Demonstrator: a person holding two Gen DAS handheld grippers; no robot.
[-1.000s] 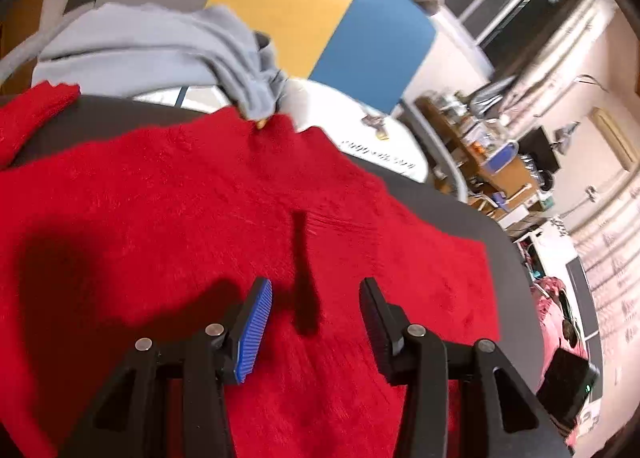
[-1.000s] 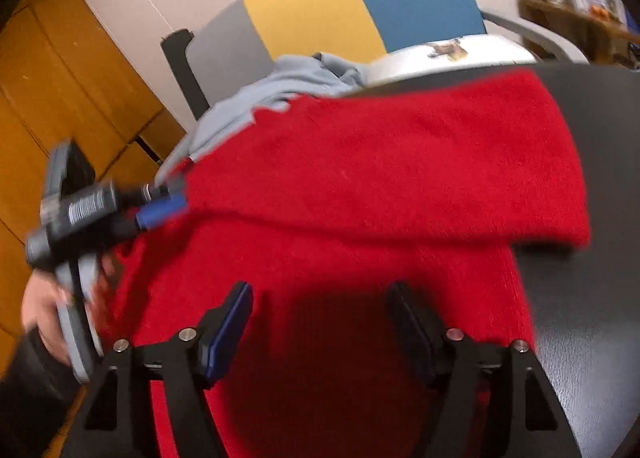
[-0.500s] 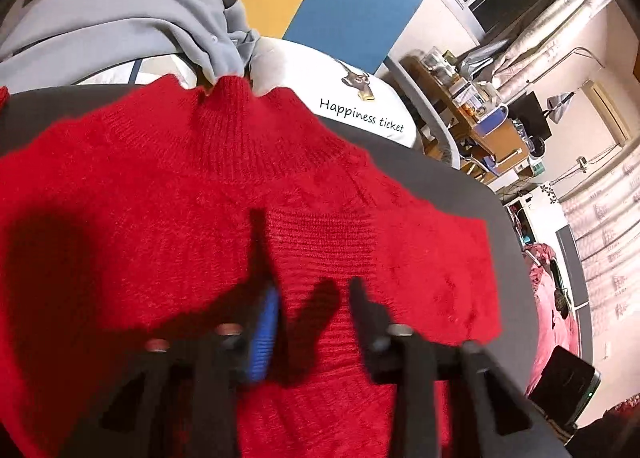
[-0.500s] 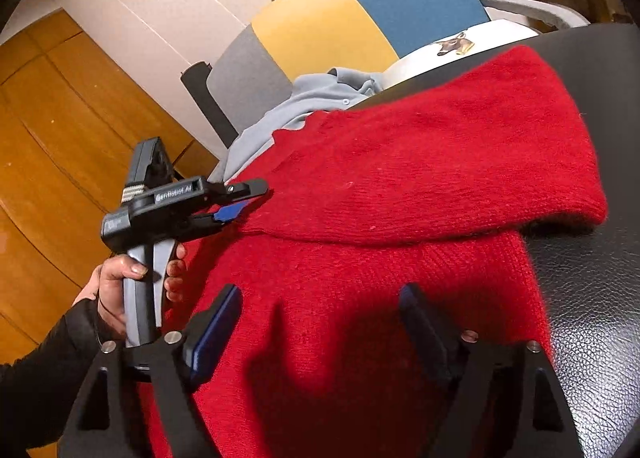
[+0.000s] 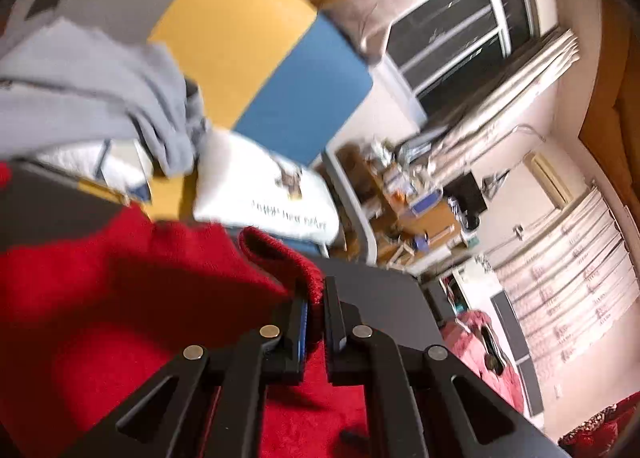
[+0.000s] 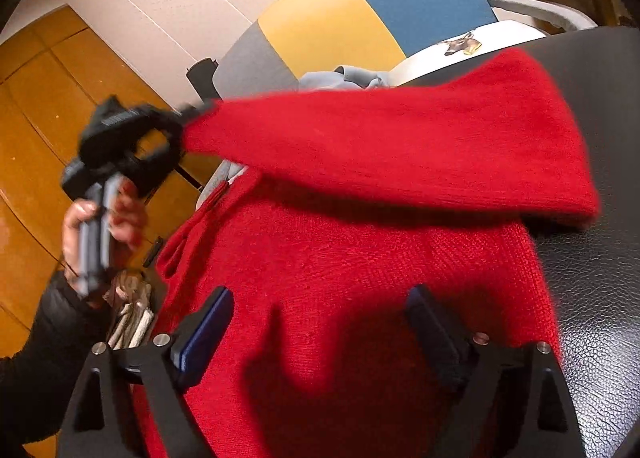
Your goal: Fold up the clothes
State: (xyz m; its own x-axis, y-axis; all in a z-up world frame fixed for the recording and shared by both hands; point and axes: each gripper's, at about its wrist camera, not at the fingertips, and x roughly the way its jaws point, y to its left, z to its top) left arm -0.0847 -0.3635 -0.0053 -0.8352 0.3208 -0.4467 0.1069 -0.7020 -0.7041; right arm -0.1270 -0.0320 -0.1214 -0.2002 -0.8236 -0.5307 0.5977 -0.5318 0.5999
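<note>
A red knit sweater lies spread on the black leather tabletop. My left gripper is shut on the ribbed cuff of its sleeve and holds it lifted off the sweater. In the right wrist view the left gripper shows at the left, with the red sleeve stretched from it across the sweater's body. My right gripper hovers over the sweater's lower part; its jaws are opening and nothing is pinched between them.
A grey garment hangs over a chair with a grey, yellow and blue back behind the table. A white printed cushion rests on the chair seat. A hand in a black sleeve holds the left gripper. Cluttered shelves stand beyond.
My left gripper closed on the sleeve cuff and rose, pulling the sleeve up and taut. The right gripper's jaws spread wider while staying over the sweater.
</note>
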